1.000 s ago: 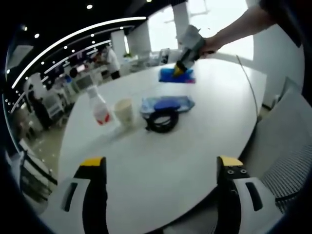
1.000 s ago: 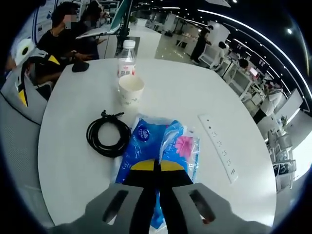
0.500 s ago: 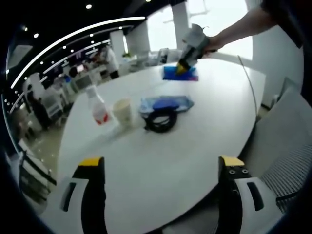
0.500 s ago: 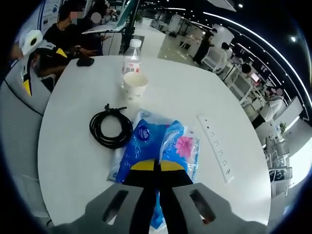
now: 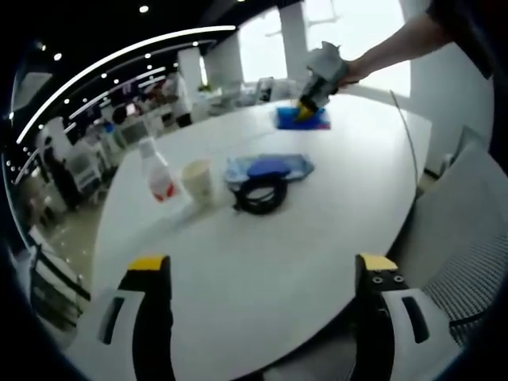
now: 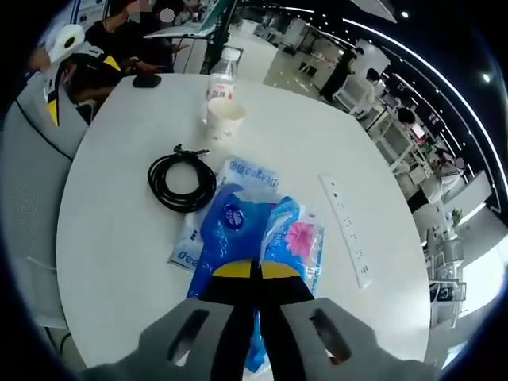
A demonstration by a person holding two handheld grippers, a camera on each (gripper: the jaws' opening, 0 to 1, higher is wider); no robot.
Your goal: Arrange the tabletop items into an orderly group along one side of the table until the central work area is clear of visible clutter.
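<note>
My right gripper (image 6: pixel 255 271) is shut on a blue tissue pack (image 6: pixel 238 230) with a pink flower print, held above the round white table (image 6: pixel 111 238). In the left gripper view the same right gripper (image 5: pixel 305 107) hangs over the far side of the table with that tissue pack (image 5: pixel 303 120) under it. On the table lie a flat blue-and-white wipes pack (image 5: pixel 270 167) (image 6: pixel 242 175), a coiled black cable (image 5: pixel 260 194) (image 6: pixel 182 179), a paper cup (image 5: pixel 198 181) (image 6: pixel 225 117) and a plastic bottle (image 5: pixel 157 171) (image 6: pixel 225 74). My left gripper (image 5: pixel 262 266) is open at the near edge, holding nothing.
A white power strip (image 6: pixel 346 230) lies to the right of the held pack. A small black object (image 6: pixel 147 80) sits near the table's far edge, where people are seated. A grey chair (image 5: pixel 468 238) stands at the right of the table.
My right gripper has carried the tissue pack up and away from the other items, uncovering more of the wipes pack under it. The left gripper has stayed put.
</note>
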